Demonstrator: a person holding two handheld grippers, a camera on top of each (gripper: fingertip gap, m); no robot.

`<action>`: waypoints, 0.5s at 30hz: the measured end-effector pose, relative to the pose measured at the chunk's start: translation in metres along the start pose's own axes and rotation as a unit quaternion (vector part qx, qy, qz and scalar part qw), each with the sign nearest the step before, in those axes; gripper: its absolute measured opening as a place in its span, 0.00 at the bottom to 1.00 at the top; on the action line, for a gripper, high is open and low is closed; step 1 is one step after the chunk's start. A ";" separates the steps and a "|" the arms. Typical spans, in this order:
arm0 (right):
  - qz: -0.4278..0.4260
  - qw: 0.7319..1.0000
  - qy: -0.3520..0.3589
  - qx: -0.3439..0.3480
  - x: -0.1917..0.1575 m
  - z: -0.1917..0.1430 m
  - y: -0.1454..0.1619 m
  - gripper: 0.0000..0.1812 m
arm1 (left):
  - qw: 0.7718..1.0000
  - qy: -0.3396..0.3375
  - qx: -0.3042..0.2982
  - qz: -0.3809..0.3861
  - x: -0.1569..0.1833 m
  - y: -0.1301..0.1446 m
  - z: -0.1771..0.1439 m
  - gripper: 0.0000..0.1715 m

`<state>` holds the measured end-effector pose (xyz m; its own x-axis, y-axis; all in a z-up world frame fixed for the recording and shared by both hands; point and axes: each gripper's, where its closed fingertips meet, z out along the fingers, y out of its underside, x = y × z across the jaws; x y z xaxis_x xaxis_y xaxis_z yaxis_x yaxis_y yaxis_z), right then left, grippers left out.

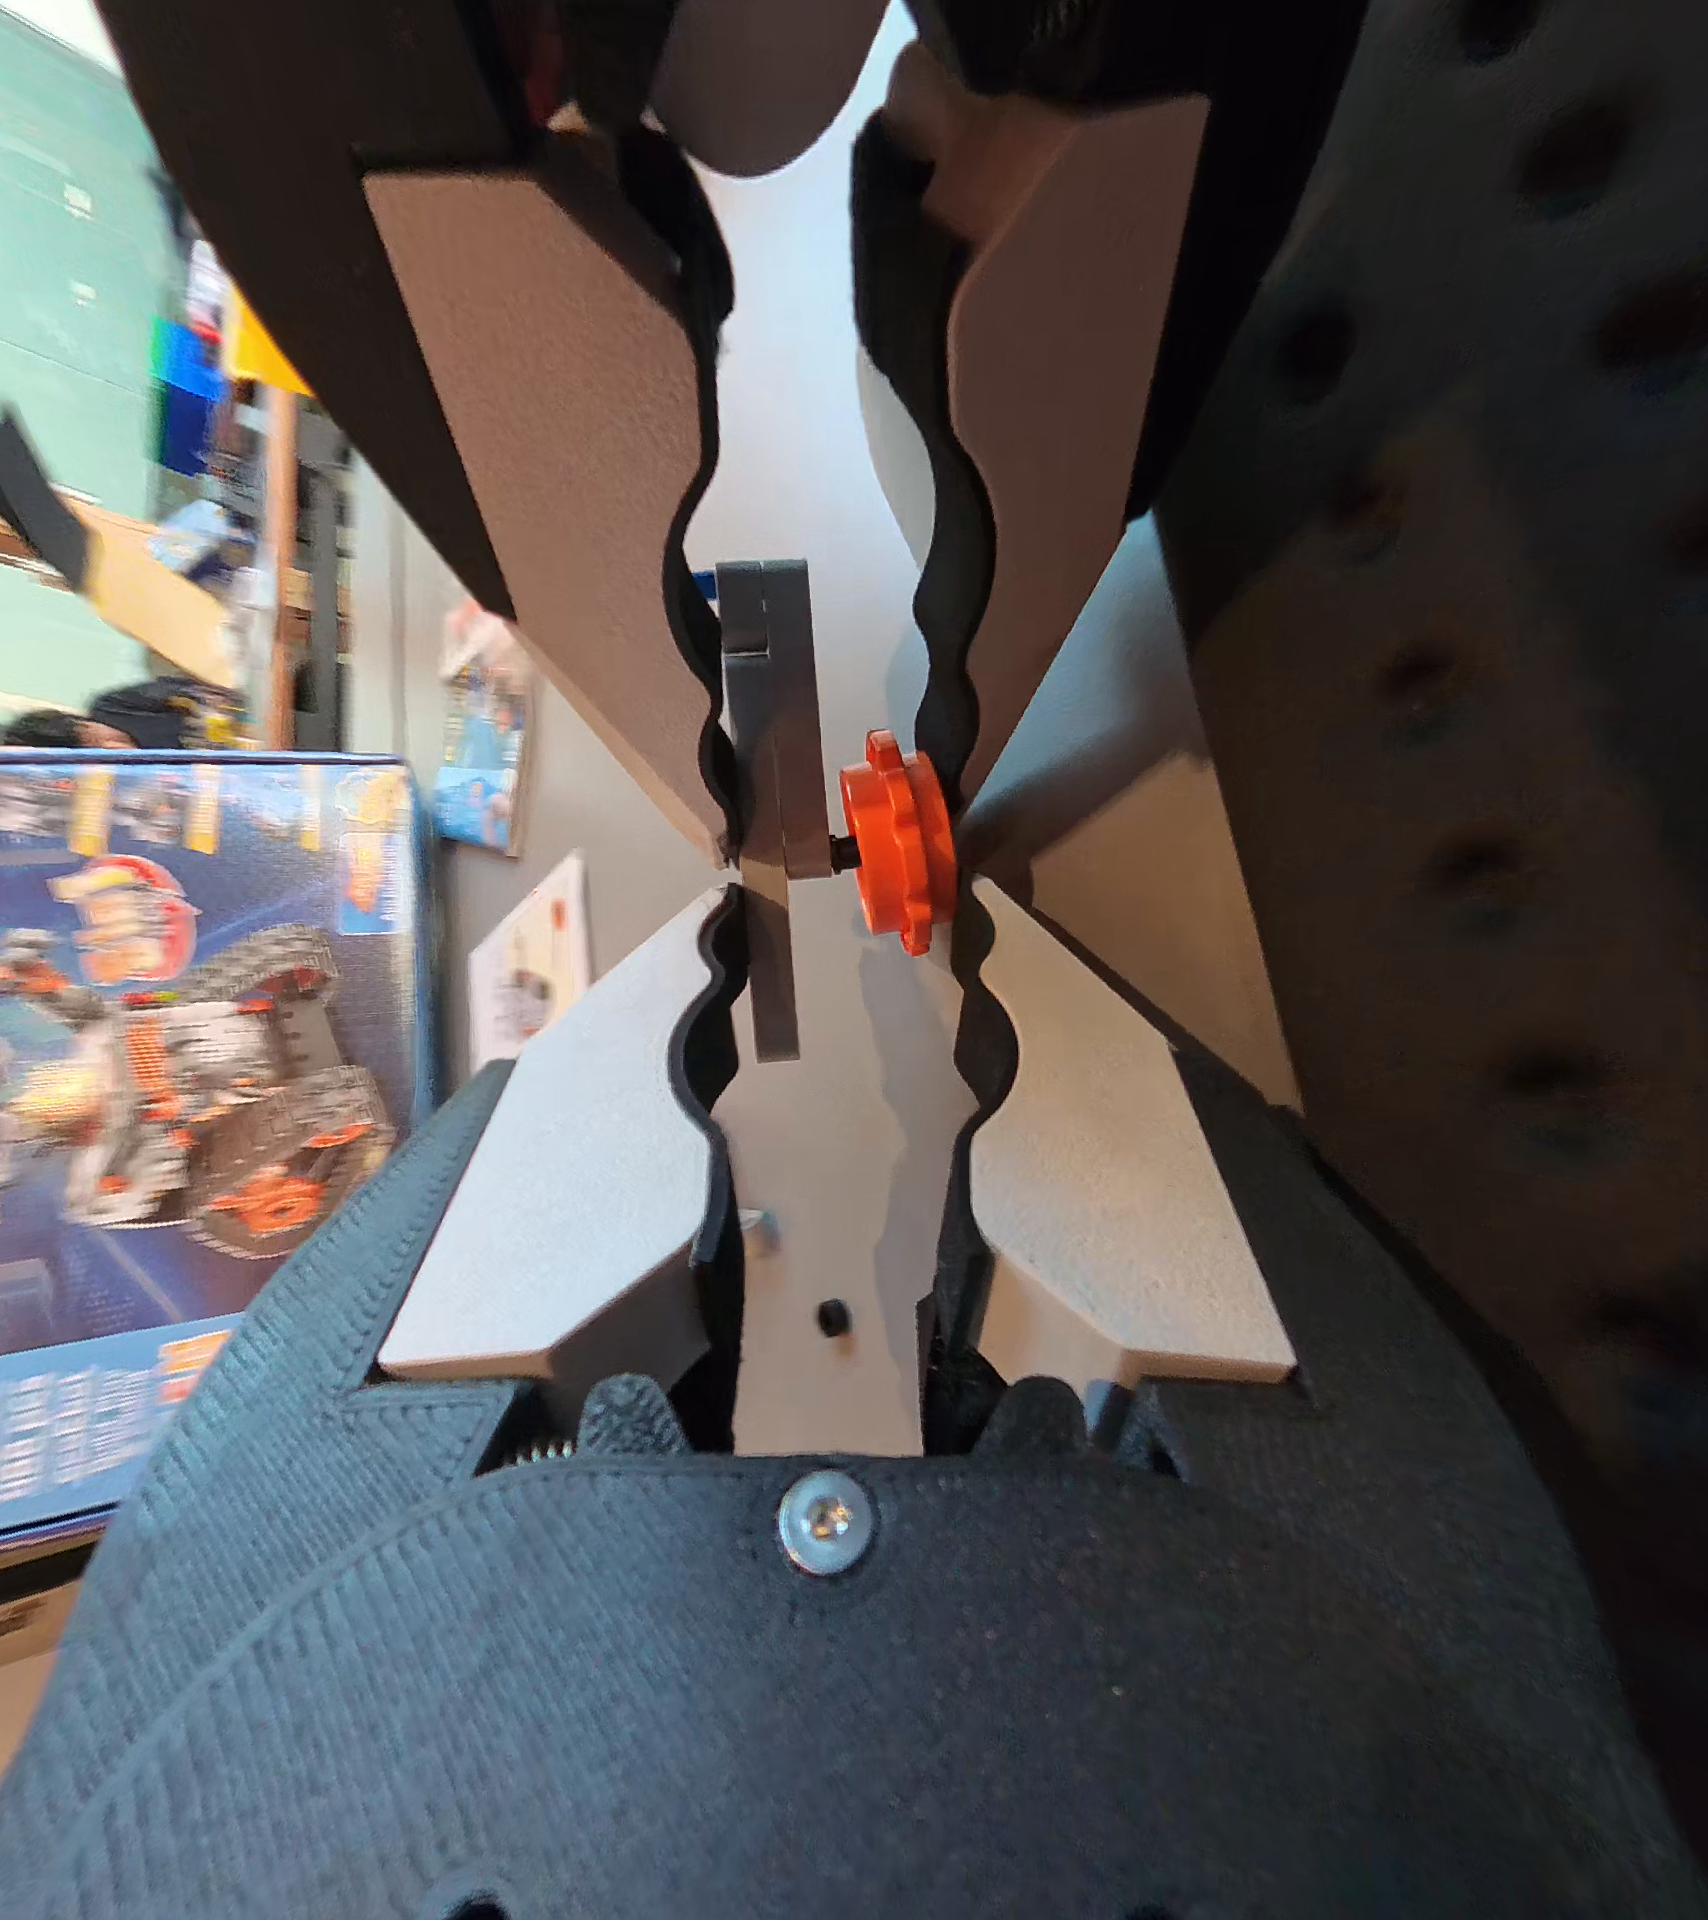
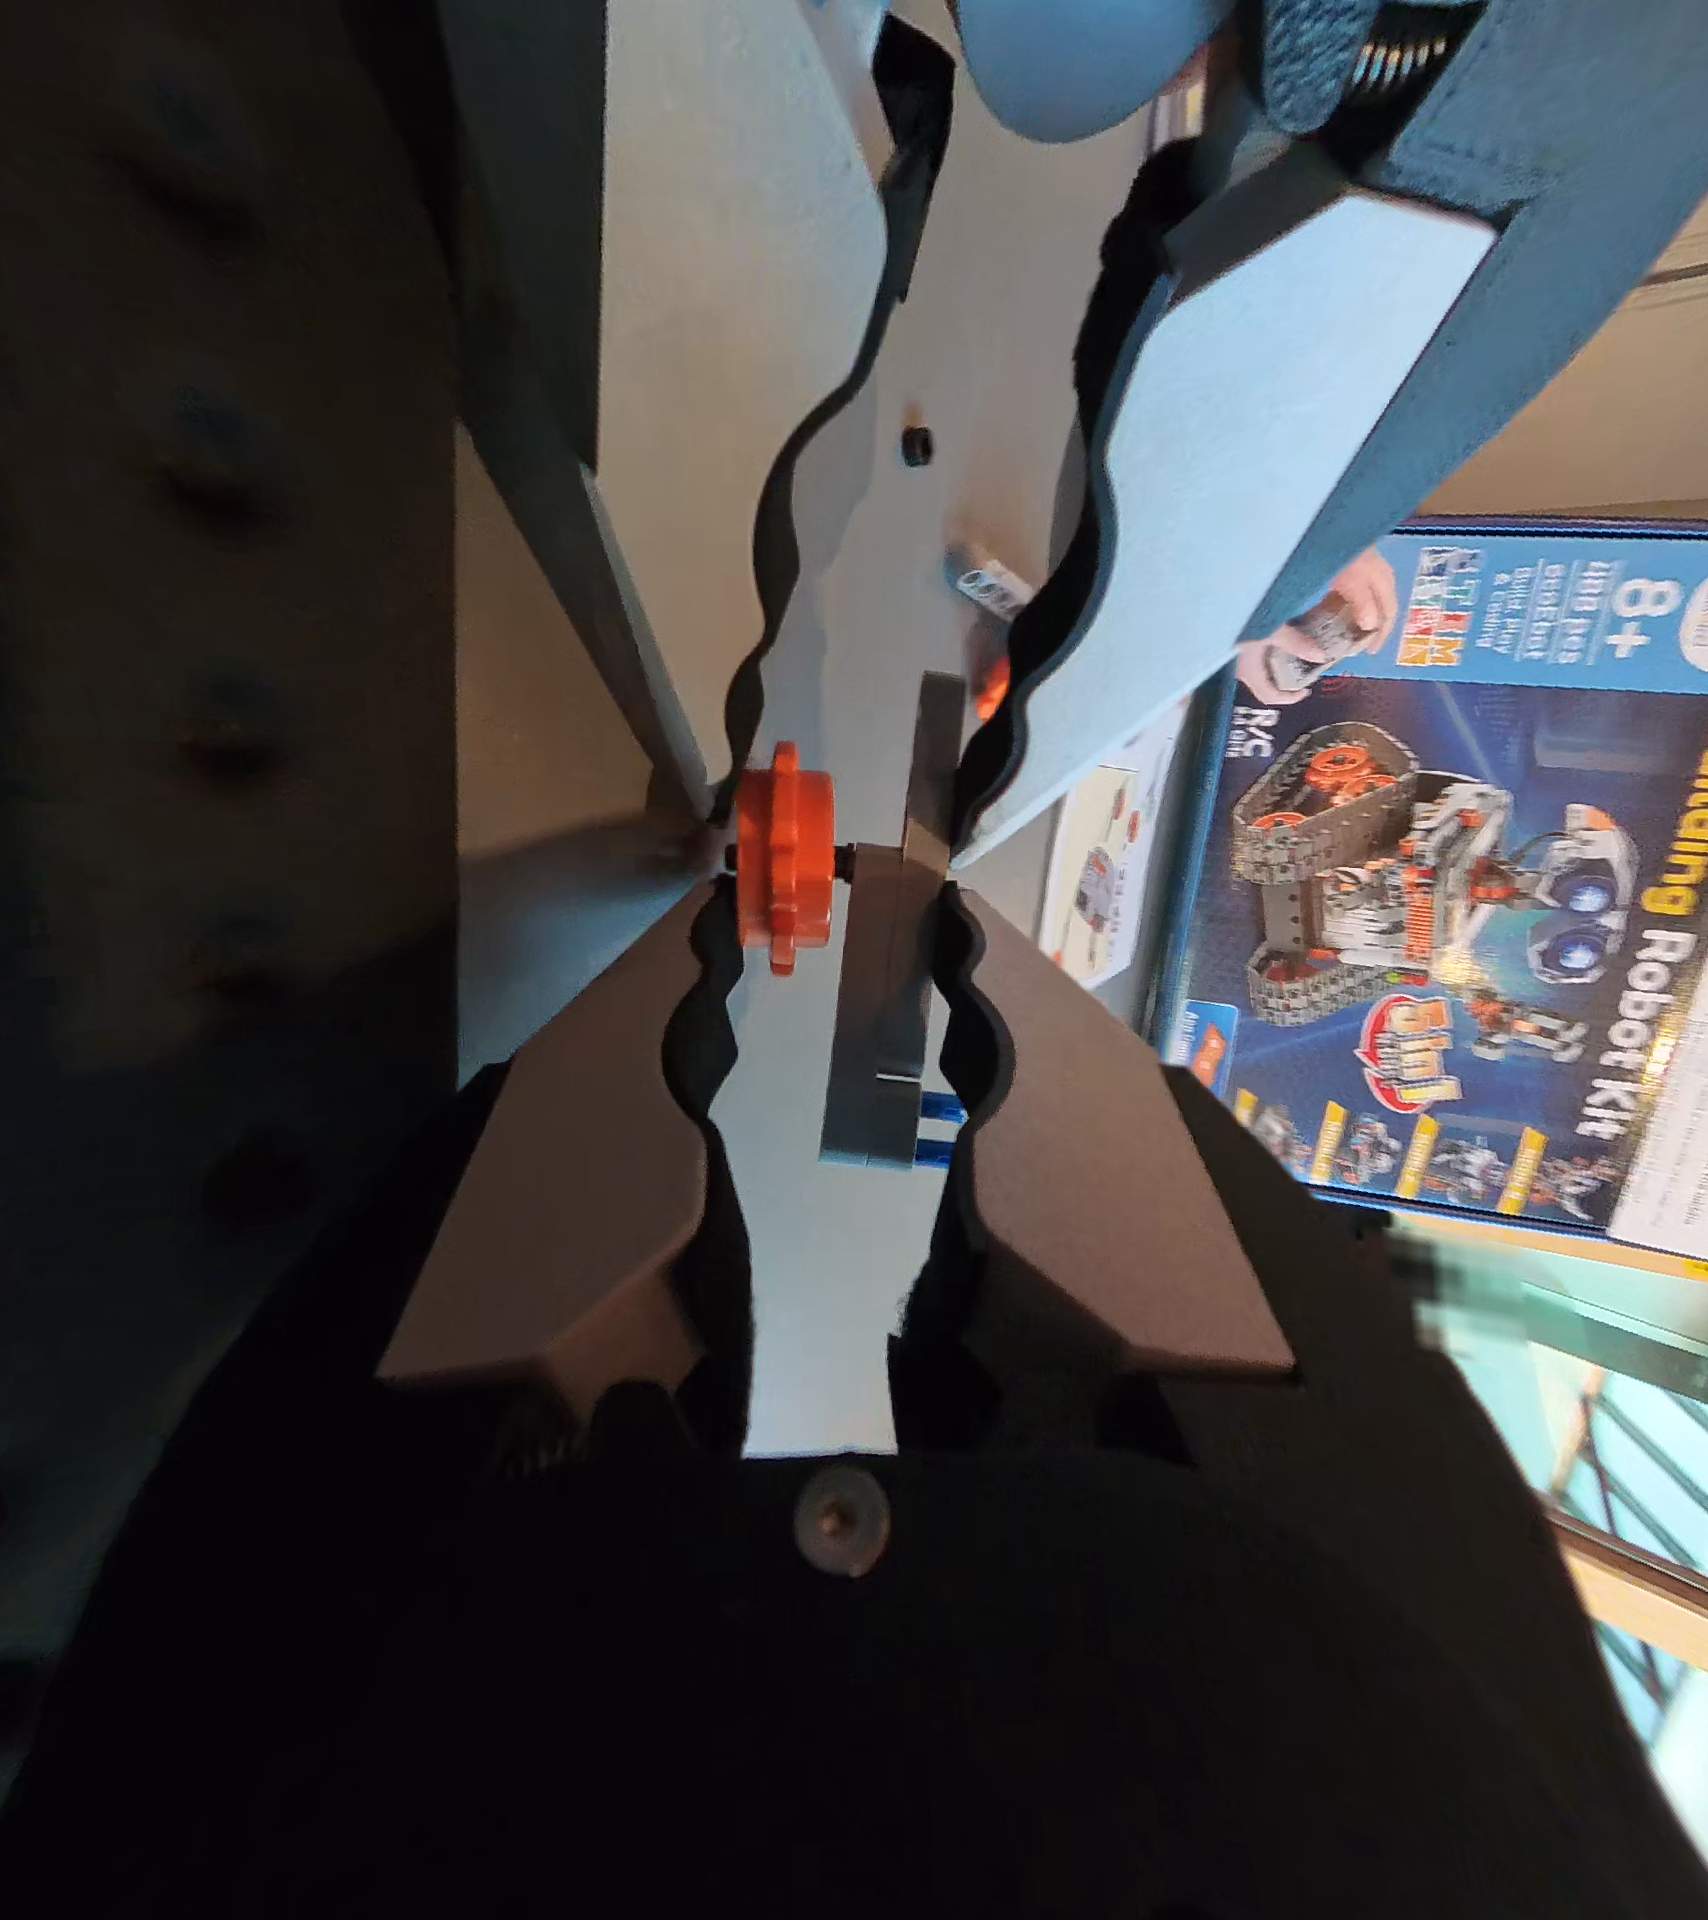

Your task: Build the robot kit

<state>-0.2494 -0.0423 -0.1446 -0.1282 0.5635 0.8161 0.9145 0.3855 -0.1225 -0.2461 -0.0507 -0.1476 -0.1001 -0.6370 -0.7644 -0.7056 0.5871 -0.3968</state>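
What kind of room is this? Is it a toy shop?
Probably a workroom or lab, not a shop. A building-kit box stands on a pale table, a printed booklet lies beside it, and cluttered shelves stand behind.

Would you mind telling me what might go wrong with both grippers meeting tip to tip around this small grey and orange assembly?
1. The orange gear sits on a thin black axle off the grey beam; squeezing or twisting might pop it off.
2. The left gripper and right gripper touch only the assembly's ends, so it could slip and drop.
3. The opposed tips nearly touch and may collide or pinch.
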 end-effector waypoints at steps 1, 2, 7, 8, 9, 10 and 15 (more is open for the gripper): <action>-0.001 1.000 0.014 0.000 0.003 -0.001 0.000 0.20 | 1.000 -0.012 -0.002 0.010 -0.002 0.000 -0.001 0.23; 0.005 1.000 0.022 0.003 0.004 -0.001 -0.001 0.20 | 1.000 -0.023 -0.004 0.017 -0.004 0.000 -0.002 0.23; 0.041 0.998 0.043 0.020 0.014 -0.005 -0.002 0.21 | 0.998 -0.052 0.024 0.001 -0.015 -0.002 -0.008 0.23; 0.053 0.997 0.045 0.025 0.016 -0.007 -0.002 0.21 | 0.998 -0.057 0.034 -0.011 -0.018 -0.003 -0.009 0.23; 0.066 0.996 0.046 0.031 0.019 -0.010 -0.002 0.21 | 0.997 -0.061 0.043 -0.024 -0.021 -0.005 -0.011 0.24; 0.079 0.995 0.048 0.036 0.021 -0.012 -0.003 0.21 | 0.996 -0.064 0.052 -0.035 -0.024 -0.006 -0.013 0.24; 0.086 0.993 0.066 0.045 0.025 -0.024 -0.005 0.21 | 0.992 -0.074 0.087 -0.054 -0.031 -0.014 -0.020 0.25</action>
<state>-0.2475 -0.0474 -0.1095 0.0834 0.5281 0.8451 0.8794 0.3599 -0.3117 -0.2474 -0.0490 -0.1087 0.0826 -0.6277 -0.7741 -0.5740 0.6050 -0.5518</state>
